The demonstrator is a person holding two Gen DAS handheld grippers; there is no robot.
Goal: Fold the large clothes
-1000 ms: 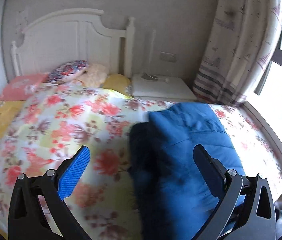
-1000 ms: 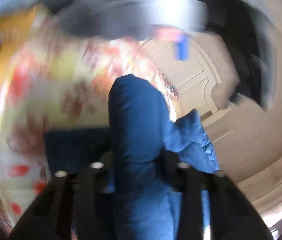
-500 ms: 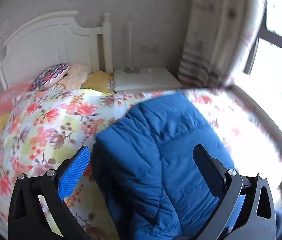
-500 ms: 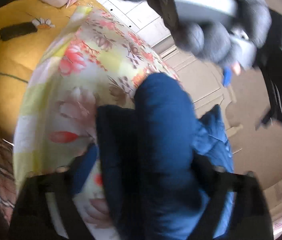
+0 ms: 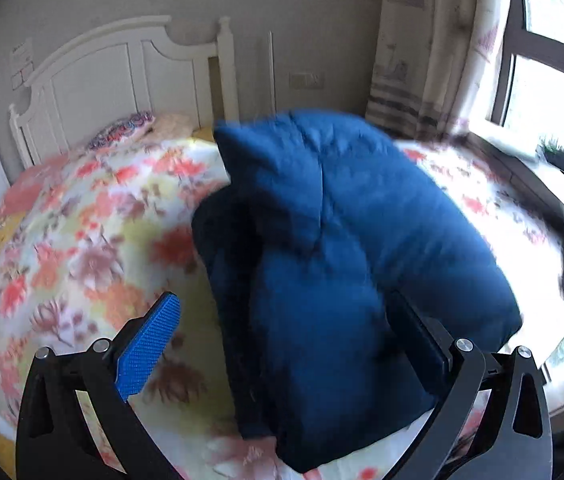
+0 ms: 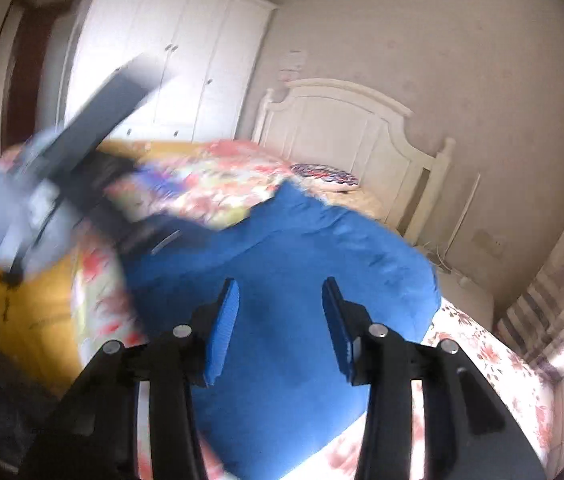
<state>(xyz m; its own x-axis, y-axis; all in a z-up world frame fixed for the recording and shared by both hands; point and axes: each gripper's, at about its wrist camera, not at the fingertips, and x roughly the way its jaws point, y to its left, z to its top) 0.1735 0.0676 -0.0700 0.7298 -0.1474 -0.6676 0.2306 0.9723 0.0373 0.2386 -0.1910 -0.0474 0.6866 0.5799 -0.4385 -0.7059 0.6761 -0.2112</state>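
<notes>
A blue padded jacket (image 5: 346,248) lies folded in a thick bundle on the floral bedspread (image 5: 81,232). My left gripper (image 5: 286,332) is open, its jaws wide, and the jacket's near end sits between them; the right finger is partly hidden behind the fabric. In the right wrist view the jacket (image 6: 302,264) spreads below my right gripper (image 6: 279,320), which is open and empty just above it. The other hand and gripper (image 6: 57,184) show blurred at the left.
A white headboard (image 5: 121,80) and pillows (image 5: 121,134) are at the bed's far end. A curtain (image 5: 434,48) and window (image 5: 550,60) stand at the right. A white wardrobe (image 6: 169,52) is at the left of the right wrist view.
My right gripper let go of the jacket and opened, swinging up above it. The jacket shifted and now lies between my left gripper's open jaws.
</notes>
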